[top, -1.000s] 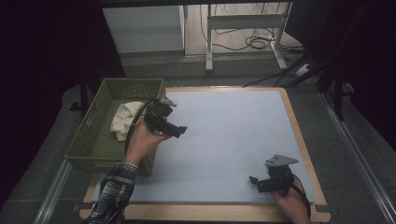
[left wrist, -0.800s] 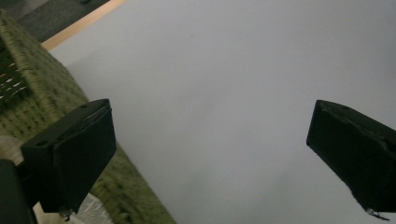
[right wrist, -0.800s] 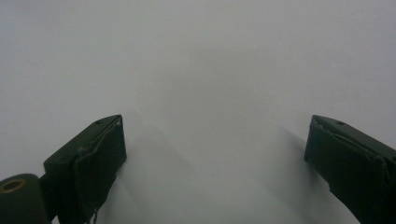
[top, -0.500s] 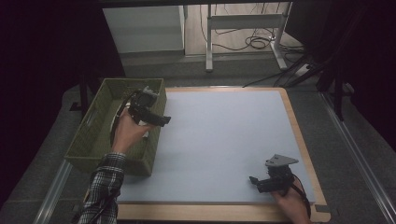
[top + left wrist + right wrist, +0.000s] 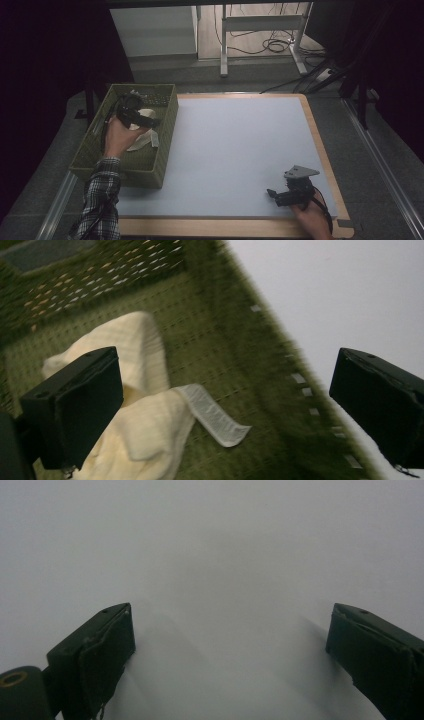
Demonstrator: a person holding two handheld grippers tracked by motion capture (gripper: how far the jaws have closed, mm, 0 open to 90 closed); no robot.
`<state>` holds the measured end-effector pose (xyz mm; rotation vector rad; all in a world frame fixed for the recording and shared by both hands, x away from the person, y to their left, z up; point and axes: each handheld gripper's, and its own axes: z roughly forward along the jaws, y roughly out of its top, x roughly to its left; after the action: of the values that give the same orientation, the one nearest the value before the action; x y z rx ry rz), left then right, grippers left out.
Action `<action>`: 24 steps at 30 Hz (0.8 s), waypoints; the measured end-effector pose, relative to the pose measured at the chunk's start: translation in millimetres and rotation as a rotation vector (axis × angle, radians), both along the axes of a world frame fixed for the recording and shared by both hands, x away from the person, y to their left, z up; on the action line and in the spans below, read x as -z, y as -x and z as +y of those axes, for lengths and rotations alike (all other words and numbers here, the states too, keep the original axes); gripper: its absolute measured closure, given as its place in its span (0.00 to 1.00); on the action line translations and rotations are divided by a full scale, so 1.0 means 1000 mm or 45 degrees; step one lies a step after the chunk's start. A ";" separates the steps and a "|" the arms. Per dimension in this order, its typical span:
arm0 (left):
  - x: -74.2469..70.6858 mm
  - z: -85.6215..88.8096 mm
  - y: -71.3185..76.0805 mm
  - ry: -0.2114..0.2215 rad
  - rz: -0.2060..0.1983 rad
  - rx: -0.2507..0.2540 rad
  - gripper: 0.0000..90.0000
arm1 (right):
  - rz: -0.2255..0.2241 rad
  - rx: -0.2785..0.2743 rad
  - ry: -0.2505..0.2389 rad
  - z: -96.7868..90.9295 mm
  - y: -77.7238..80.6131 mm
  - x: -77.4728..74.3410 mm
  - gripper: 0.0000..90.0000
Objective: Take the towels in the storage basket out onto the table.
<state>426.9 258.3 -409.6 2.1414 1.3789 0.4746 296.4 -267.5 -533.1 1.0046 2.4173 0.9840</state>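
The left gripper point(image 5: 142, 119) hangs over the green basket point(image 5: 165, 150) at the left edge of the tabletop point(image 5: 235, 150), its jaws spread wide and holding nothing; in the left gripper view the 2 black jaws frame the basket floor with open space between them. The cream cloth point(image 5: 135, 425) lies crumpled on the bottom of the basket, under and just beside the gripper's left jaw, with a pale ribbed strip point(image 5: 215, 415) trailing from it across the green mesh; no jaw touches it as far as the blurred picture shows. From the high view the cloth point(image 5: 141, 140) sits in the middle part of the basket, partly behind the person's hand. The right gripper point(image 5: 280, 195) rests low near the front right corner of the tabletop, well apart from the basket, its jaws also wide apart over bare pale surface in the right gripper view. Judged from this, the work is at its very start: the cloth looks like the thing to be taken out, the reach into the basket is under way, and the grasp, the lift and any laying out on the tabletop are all left to do. Nothing else lies on the tabletop.
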 end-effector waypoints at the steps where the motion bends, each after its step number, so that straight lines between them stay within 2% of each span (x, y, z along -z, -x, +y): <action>1: 0.004 0.003 -0.003 -0.009 0.011 -0.011 0.01 | 0.000 0.000 0.000 0.000 0.000 0.000 0.06; 11: 0.037 0.023 -0.025 -0.077 0.104 -0.056 0.01 | 0.000 0.000 -0.001 0.000 0.000 0.000 0.06; 17: 0.055 0.038 -0.039 -0.119 0.194 -0.116 0.01 | 0.000 0.000 -0.001 0.000 0.000 0.000 0.06; 21: 0.069 0.048 -0.047 -0.117 0.264 -0.151 0.02 | 0.000 0.000 -0.001 0.000 0.000 0.000 0.06; 24: 0.075 0.052 -0.054 -0.086 0.318 -0.167 0.03 | 0.000 0.000 -0.001 0.000 0.000 0.000 0.06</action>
<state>481.0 310.6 -485.1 2.2332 1.6695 0.3146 296.4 -267.4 -533.2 1.0048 2.4167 0.9852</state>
